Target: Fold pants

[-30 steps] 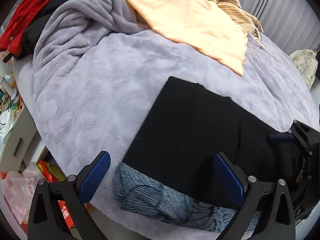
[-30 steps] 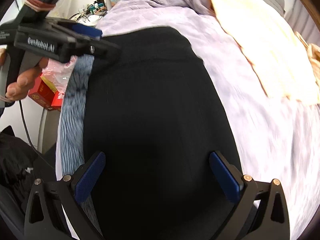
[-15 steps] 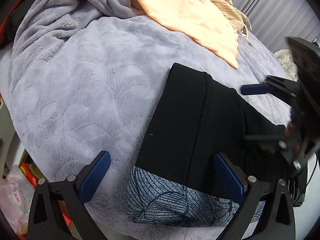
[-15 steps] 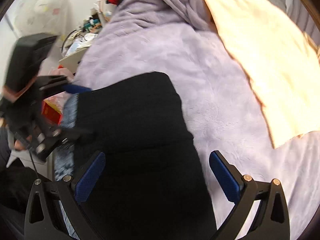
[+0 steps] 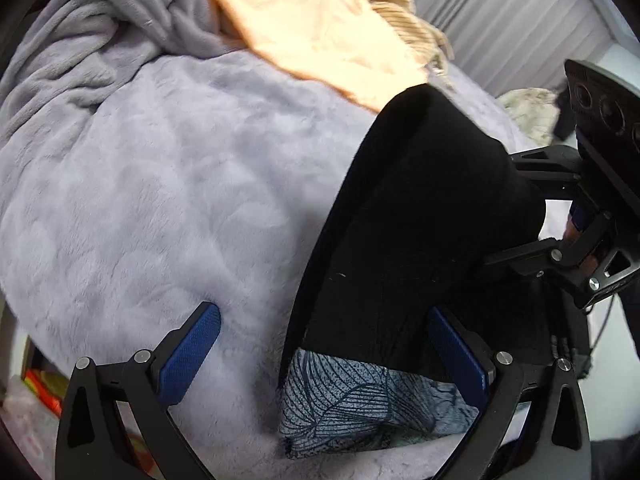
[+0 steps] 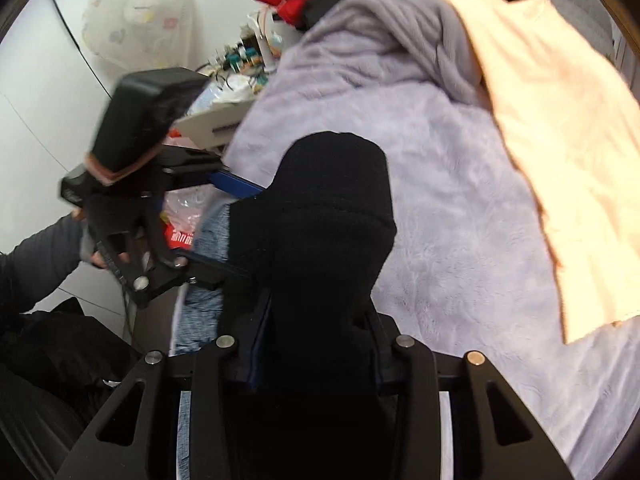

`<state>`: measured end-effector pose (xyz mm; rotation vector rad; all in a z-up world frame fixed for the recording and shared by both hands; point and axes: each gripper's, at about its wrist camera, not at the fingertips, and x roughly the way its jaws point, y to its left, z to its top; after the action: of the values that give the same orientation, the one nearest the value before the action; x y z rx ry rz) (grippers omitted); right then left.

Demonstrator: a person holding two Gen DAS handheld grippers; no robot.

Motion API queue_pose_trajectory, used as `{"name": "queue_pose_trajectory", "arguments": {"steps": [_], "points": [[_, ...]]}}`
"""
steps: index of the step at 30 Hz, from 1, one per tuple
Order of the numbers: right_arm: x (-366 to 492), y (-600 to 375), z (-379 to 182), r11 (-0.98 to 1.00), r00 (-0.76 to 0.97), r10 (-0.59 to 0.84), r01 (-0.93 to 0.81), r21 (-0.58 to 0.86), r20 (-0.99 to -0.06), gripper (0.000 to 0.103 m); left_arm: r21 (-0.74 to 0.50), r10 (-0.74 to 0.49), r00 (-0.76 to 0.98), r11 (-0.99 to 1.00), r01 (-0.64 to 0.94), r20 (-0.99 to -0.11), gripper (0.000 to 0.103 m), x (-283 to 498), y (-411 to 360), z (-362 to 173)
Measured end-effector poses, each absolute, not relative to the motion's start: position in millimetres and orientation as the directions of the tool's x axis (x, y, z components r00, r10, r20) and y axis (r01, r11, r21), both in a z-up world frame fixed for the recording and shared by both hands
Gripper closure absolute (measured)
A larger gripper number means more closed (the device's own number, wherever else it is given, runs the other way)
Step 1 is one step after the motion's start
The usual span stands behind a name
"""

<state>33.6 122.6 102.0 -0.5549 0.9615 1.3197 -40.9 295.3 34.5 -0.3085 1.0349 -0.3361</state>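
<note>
On blanket (image 5: 160,184): pants (image 5: 408,248) bunched, humped upward.

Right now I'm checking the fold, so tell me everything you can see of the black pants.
The black pants look like a thick ribbed knit. One end is bunched and raised off the lilac blanket, pinched in the right gripper, whose jaws have just closed on it. The rest lies partly over a blue leaf-print cloth.

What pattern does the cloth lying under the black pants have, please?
A dark leaf-line print on grey-blue cloth, clearest in the left wrist view, under the black pants.
</note>
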Motion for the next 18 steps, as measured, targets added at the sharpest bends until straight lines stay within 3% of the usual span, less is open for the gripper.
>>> {"name": "queue_pose_trajectory", "arguments": {"steps": [4,8,11,15,17,18], "points": [[9.7,105.5,125.3,0.181,0.012,0.592,-0.976,0.119,-0.806,0.061,-0.480,-0.553,0.426,0.833,0.274,-0.716,0.000,-37.8,296.0,47.1],[1.9,100.0,131.3,0.165,0.018,0.615,-0.981,0.106,-0.789,0.061,-0.500,-0.613,0.326,0.783,0.370,-0.720,0.000,-24.6,276.1,42.1],[8.5,113.8,126.7,0.177,0.016,0.603,-0.977,0.115,-0.798,0.061,-0.490,-0.614,0.260,0.769,0.410,-0.745,0.000,-18.4,253.0,39.8],[14.2,119.4,119.4,0.196,0.032,0.580,-0.975,0.101,-0.814,0.060,-0.381,-0.505,0.249,0.827,0.413,-0.826,0.003,-15.3,226.4,38.9],[19.7,122.7,112.5,0.223,0.057,0.554,-0.971,0.083,-0.831,0.056,-0.368,-0.484,0.243,0.840,0.399,-0.840,0.024,-15.9,223.6,39.5],[23.8,125.1,108.0,0.251,0.074,0.531,-0.965,0.073,-0.844,0.048,-0.352,-0.468,0.248,0.848,0.396,-0.848,0.040,-17.3,222.7,41.8]]}}
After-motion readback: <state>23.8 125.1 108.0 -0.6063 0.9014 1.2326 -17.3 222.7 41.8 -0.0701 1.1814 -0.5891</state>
